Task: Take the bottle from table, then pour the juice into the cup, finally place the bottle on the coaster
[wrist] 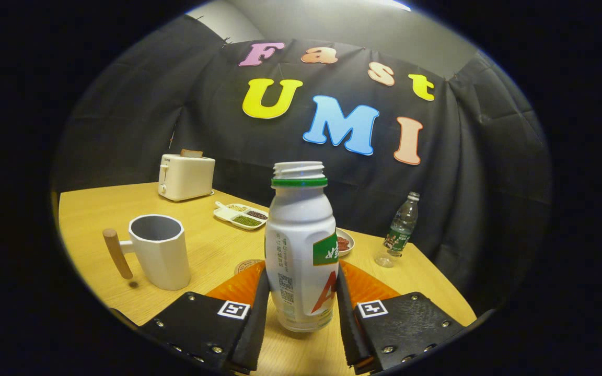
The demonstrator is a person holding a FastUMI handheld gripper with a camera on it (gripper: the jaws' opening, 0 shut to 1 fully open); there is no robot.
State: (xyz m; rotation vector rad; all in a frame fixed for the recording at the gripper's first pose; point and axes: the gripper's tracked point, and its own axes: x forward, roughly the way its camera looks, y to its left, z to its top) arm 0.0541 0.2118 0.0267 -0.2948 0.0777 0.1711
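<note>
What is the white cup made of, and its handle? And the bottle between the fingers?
The cup looks like matte ceramic: thick white faceted walls with no shine. Its handle looks like wood, a brown rounded stick. The bottle seems to be glossy opaque white plastic, with a threaded open neck and printed wrap. The gripper has both fingers pressed on its sides.

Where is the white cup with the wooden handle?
The cup stands on the table, left of the bottle the gripper has between its fingers, with the toaster behind it.
</note>
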